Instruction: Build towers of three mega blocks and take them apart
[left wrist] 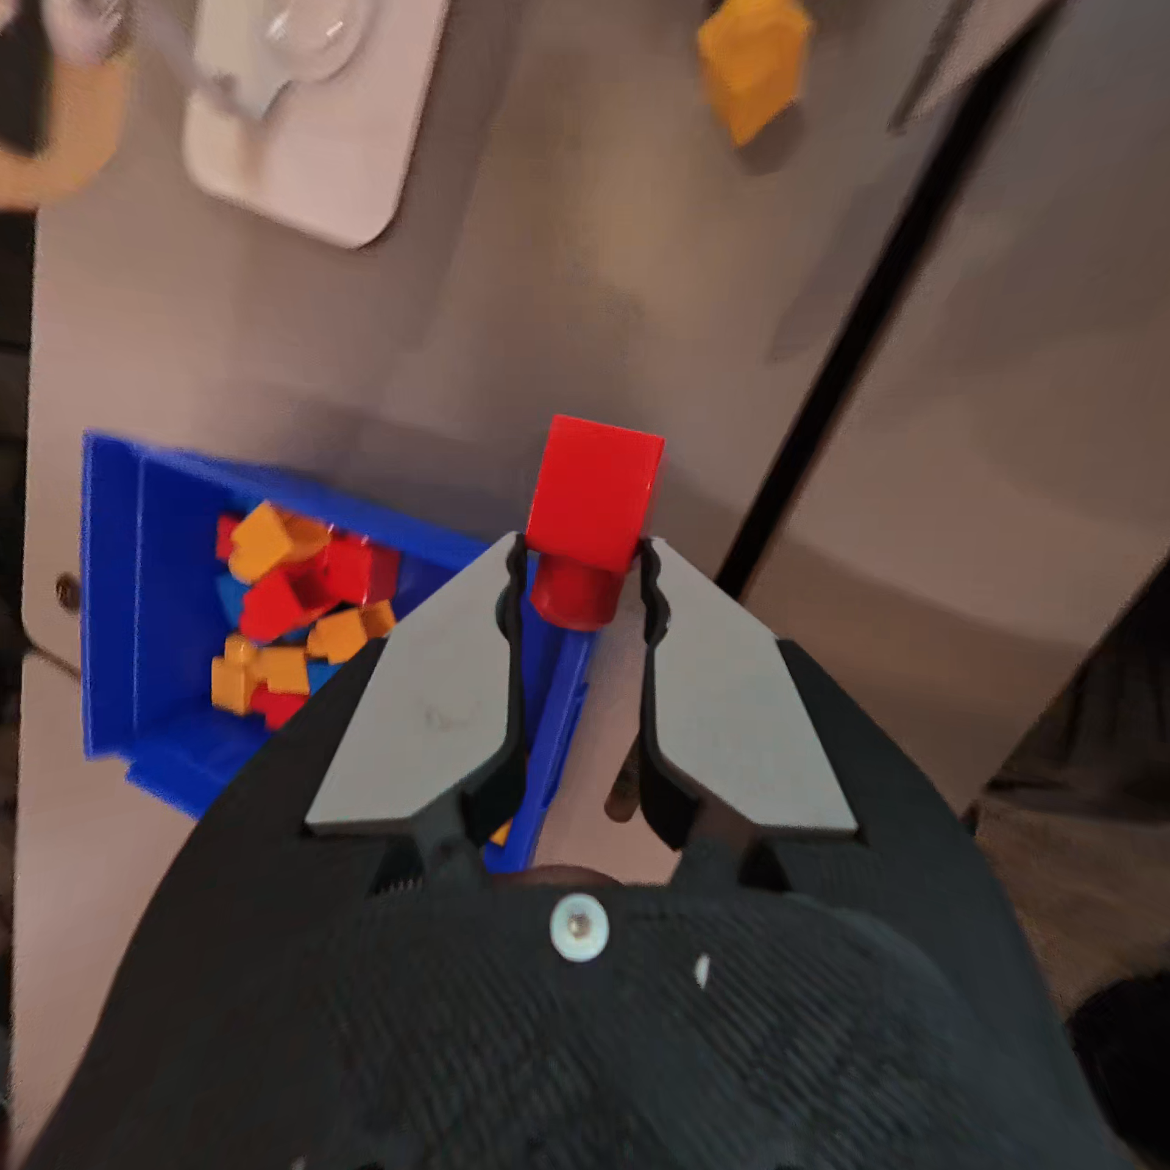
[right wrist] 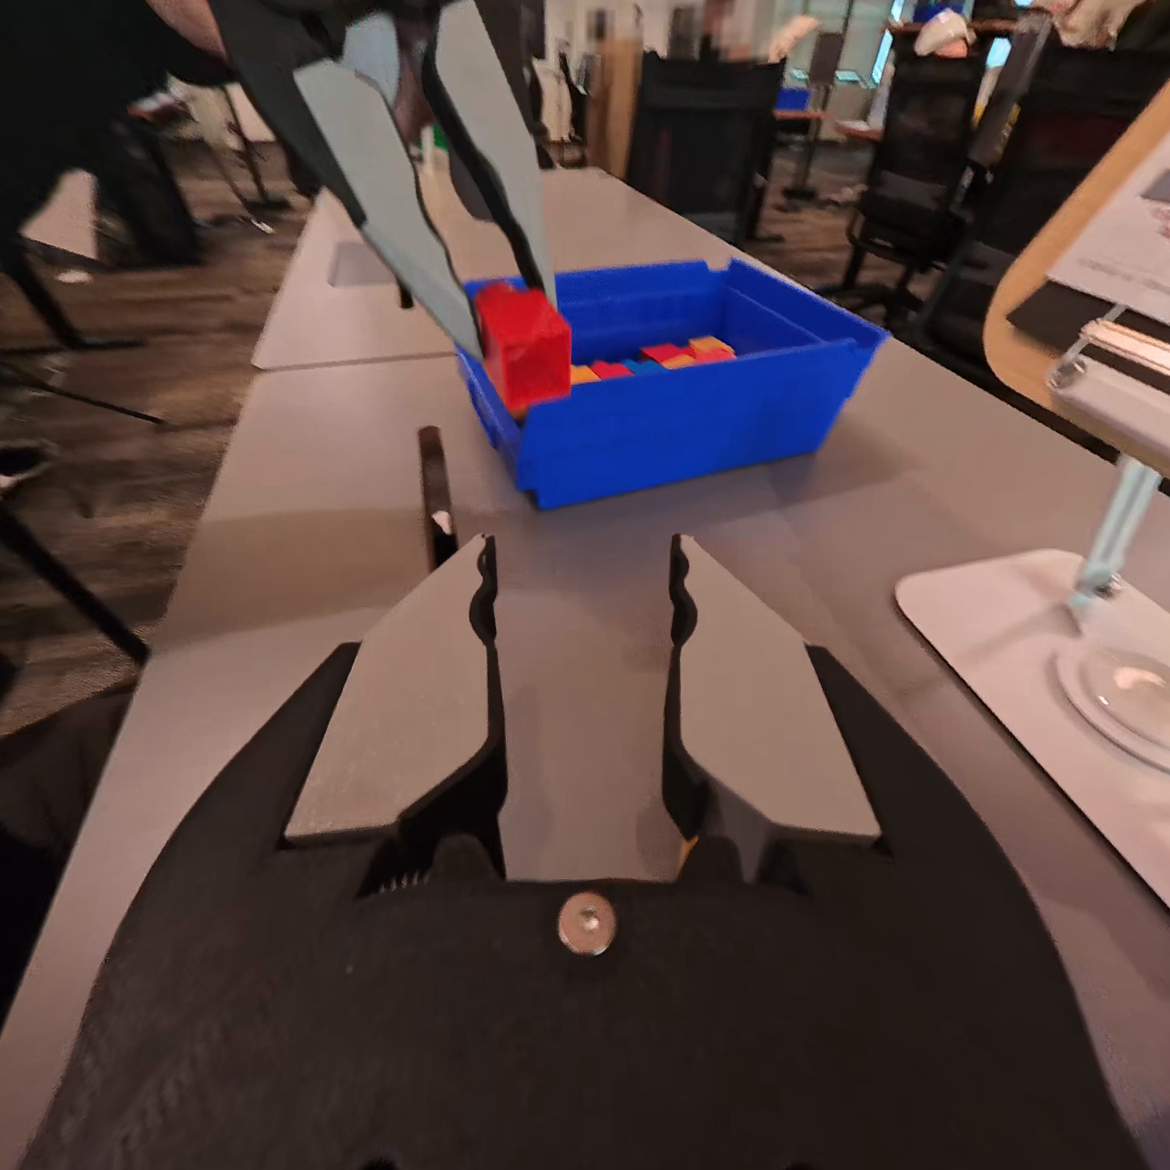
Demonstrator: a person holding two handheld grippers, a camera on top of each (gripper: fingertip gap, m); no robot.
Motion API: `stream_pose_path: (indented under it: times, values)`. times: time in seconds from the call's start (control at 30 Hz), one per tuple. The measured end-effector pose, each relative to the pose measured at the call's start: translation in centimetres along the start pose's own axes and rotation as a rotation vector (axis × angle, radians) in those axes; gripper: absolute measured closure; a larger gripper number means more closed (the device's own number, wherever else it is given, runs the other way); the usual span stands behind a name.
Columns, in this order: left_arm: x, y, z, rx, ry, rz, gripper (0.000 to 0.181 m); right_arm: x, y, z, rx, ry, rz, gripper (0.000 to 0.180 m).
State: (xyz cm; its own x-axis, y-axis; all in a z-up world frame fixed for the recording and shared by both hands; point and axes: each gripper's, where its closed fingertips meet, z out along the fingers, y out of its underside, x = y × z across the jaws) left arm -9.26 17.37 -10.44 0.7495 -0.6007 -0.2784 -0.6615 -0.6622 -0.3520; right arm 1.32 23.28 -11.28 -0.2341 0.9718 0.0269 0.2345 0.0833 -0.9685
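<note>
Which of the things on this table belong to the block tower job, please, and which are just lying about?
Job:
- red block, held by the left gripper
- blue bin of loose blocks
- orange block lying alone on the table
- right gripper, open

Lying about:
- white stand
- chairs

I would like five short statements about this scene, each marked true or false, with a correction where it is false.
1. The left gripper holds a red block. True.
2. The right gripper holds an orange block. False: it is open and empty.
3. The blue bin holds red, orange and blue blocks. True.
4. The blue bin is empty. False: several blocks lie in it.
5. An orange block lies on the table apart from the bin. True.
</note>
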Motion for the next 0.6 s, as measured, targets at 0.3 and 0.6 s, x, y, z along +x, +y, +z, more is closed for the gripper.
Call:
stream_pose_path:
  times: [0.3,0.6]
  values:
    - [6.4,-4.9,2.7,-0.049,0.053,0.272,0.147,-3.7,-0.9,0.6,0.048,-0.141,-0.04,0.113]
    - [7.6,-6.5,3.5,-0.014,0.1,0.305,0.148,-4.3,1.7,1.9,-0.087,-0.137,-0.136,0.147]
